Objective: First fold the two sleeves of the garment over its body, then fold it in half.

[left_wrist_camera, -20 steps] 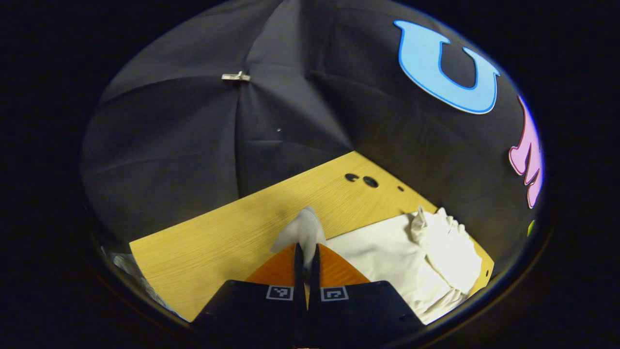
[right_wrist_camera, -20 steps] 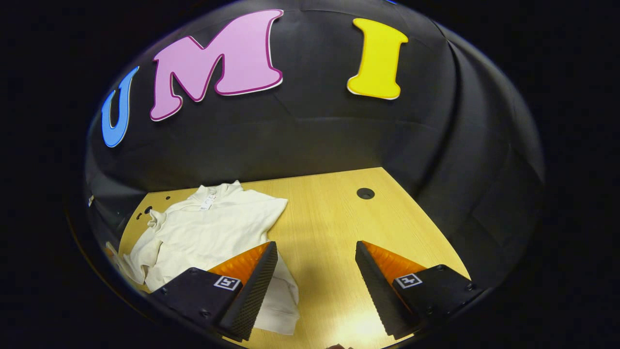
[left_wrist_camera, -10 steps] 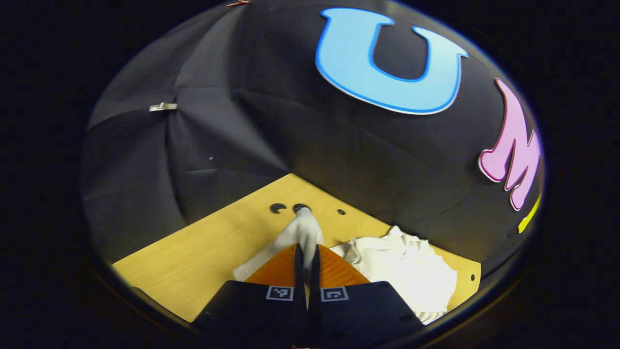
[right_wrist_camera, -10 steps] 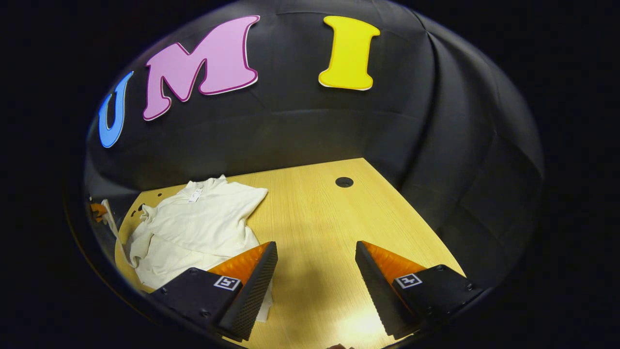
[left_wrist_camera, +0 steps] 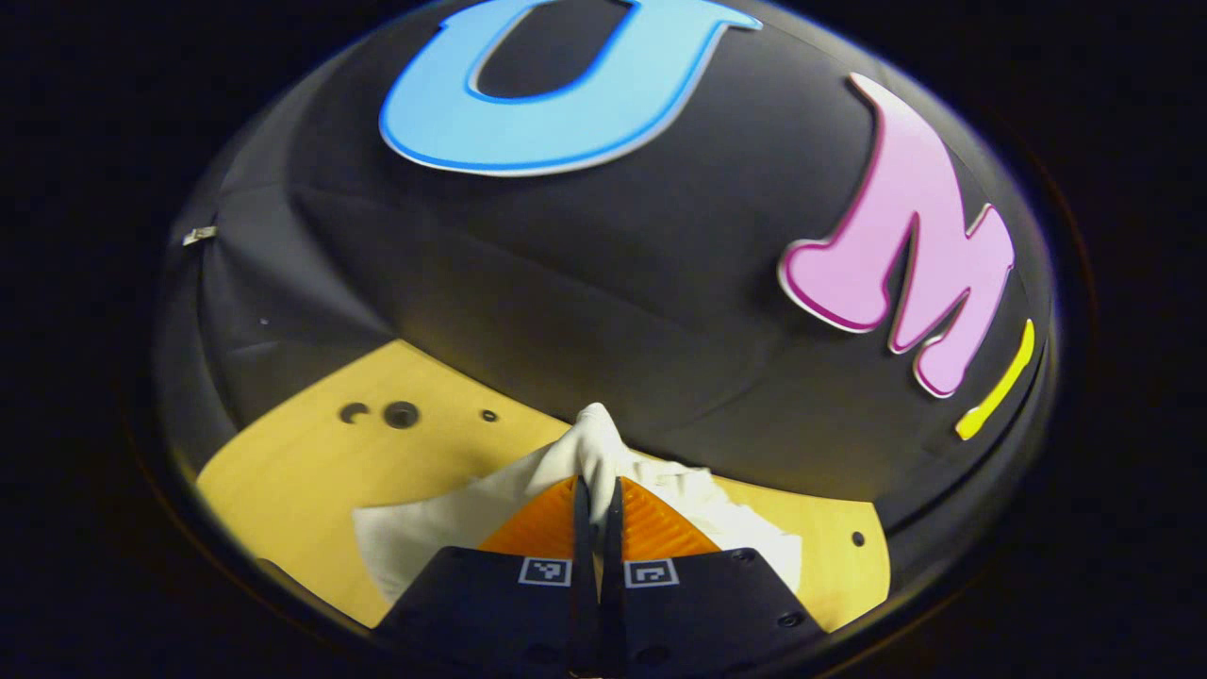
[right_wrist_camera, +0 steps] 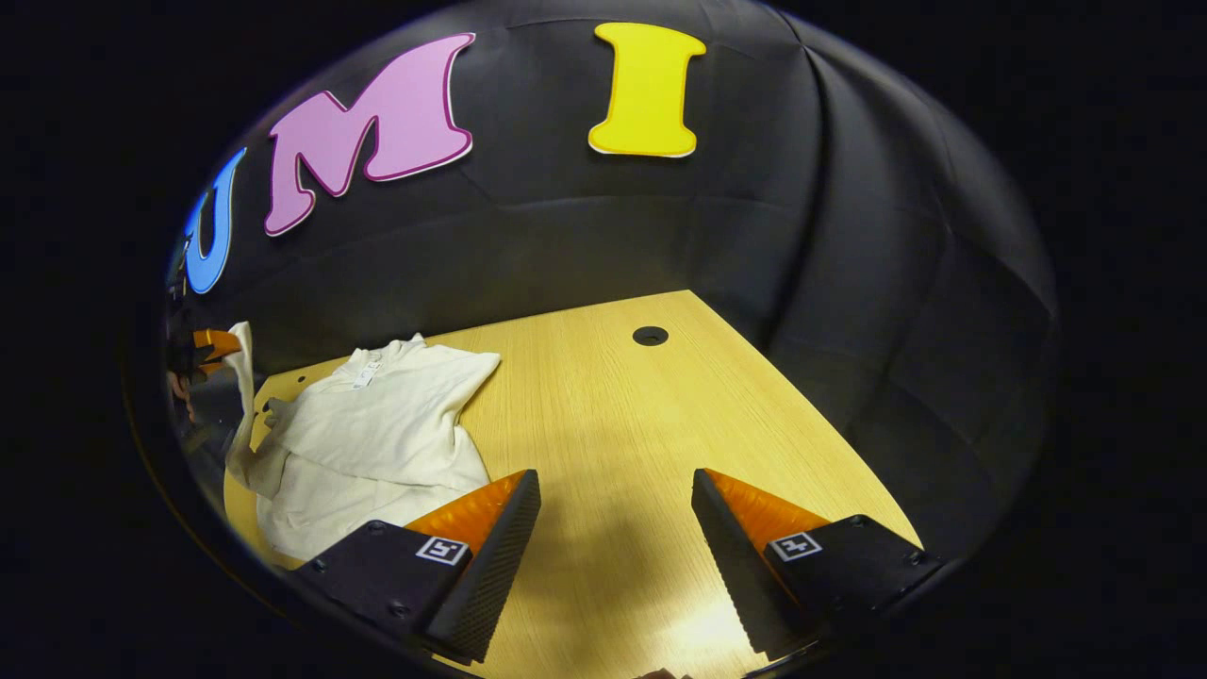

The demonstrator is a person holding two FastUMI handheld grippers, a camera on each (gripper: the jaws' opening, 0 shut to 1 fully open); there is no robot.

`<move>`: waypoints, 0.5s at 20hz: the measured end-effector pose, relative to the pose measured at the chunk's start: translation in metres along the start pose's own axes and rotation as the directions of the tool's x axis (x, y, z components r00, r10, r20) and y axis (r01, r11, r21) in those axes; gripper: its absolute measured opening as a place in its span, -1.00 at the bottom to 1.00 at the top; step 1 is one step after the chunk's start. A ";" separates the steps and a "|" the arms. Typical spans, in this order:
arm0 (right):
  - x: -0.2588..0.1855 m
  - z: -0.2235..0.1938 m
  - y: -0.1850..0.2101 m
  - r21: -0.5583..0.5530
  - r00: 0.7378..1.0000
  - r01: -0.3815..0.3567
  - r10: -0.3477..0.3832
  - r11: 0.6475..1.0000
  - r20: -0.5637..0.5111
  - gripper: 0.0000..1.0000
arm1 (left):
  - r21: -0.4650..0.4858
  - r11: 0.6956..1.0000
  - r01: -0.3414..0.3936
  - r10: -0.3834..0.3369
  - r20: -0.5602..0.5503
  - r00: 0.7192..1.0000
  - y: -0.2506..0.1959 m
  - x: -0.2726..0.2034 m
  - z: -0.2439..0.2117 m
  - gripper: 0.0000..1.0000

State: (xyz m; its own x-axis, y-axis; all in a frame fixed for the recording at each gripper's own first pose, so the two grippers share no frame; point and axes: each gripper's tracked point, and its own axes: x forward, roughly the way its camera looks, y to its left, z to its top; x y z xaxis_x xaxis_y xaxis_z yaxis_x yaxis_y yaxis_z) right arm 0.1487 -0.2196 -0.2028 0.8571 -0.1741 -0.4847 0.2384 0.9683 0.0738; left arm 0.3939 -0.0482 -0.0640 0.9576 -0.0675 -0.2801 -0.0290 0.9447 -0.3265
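A cream long-sleeved garment [right_wrist_camera: 377, 424] lies on the wooden table [right_wrist_camera: 622, 424], collar toward the back wall. In the left gripper view my left gripper [left_wrist_camera: 597, 486] is shut on the cuff of one sleeve [left_wrist_camera: 592, 436], which sticks up past the fingertips, with the garment's body [left_wrist_camera: 726, 514] spread beneath. The right gripper view shows that left gripper [right_wrist_camera: 215, 344] at the far left, raised above the table with the sleeve [right_wrist_camera: 243, 396] hanging from it. My right gripper [right_wrist_camera: 613, 490] stands open over bare table, to the right of the garment, holding nothing.
The table has a round cable hole [right_wrist_camera: 650, 336] near its back right and small holes [left_wrist_camera: 401, 413] near the back left corner. Black cloth walls close in the back and sides. Bare wood stretches right of the garment.
The left gripper has lifted the sleeve higher and carried it across over the garment's body. The right gripper has drawn slightly away from the garment, staying open.
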 end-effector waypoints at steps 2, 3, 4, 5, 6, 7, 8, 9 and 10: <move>0.002 -0.004 -0.005 0.017 1.000 0.010 -0.010 1.000 -0.005 0.98 | 0.038 0.997 0.061 -0.060 -0.029 0.998 -0.039 0.015 -0.015 -0.88; 0.002 -0.007 -0.007 0.028 1.000 0.014 -0.014 1.000 -0.008 0.98 | 0.052 0.994 0.093 -0.091 -0.047 0.995 -0.060 0.022 -0.024 -0.78; 0.003 -0.009 -0.008 0.040 1.000 0.016 -0.016 0.999 -0.010 0.98 | 0.066 0.990 0.122 -0.118 -0.064 0.991 -0.078 0.029 -0.034 -0.88; 0.005 -0.012 -0.009 0.052 1.000 0.017 -0.017 0.998 -0.015 0.98 | 0.076 0.986 0.149 -0.143 -0.080 0.986 -0.096 0.035 -0.045 -0.88; 0.005 -0.015 -0.011 0.063 1.000 0.018 -0.017 0.998 -0.020 0.99 | 0.079 0.981 0.179 -0.171 -0.102 0.980 -0.112 0.042 -0.055 -0.88; 0.005 -0.017 -0.013 0.070 1.000 0.021 -0.019 0.997 -0.022 0.99 | 0.080 0.976 0.200 -0.190 -0.123 0.974 -0.128 0.047 -0.067 -0.78; 0.005 -0.019 -0.015 0.075 1.000 0.023 -0.022 0.997 -0.022 0.98 | 0.077 0.972 0.221 -0.208 -0.148 0.967 -0.142 0.050 -0.078 -0.88; 0.006 -0.021 -0.018 0.077 0.999 0.025 -0.023 0.997 -0.023 0.98 | 0.076 0.967 0.243 -0.228 -0.167 0.959 -0.156 0.053 -0.088 -0.88; 0.006 -0.023 -0.019 0.075 0.999 0.028 -0.026 0.997 -0.025 0.98 | 0.078 0.963 0.258 -0.241 -0.181 0.954 -0.168 0.056 -0.096 -0.89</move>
State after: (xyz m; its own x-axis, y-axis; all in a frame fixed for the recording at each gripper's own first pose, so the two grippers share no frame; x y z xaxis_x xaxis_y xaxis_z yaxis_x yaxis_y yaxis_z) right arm 0.1388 -0.2352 -0.2278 0.8391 -0.1947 -0.5080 0.2959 0.9469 0.1257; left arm 0.4246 -0.2417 -0.1114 0.8683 -0.3499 -0.3516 0.2418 0.9174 -0.3160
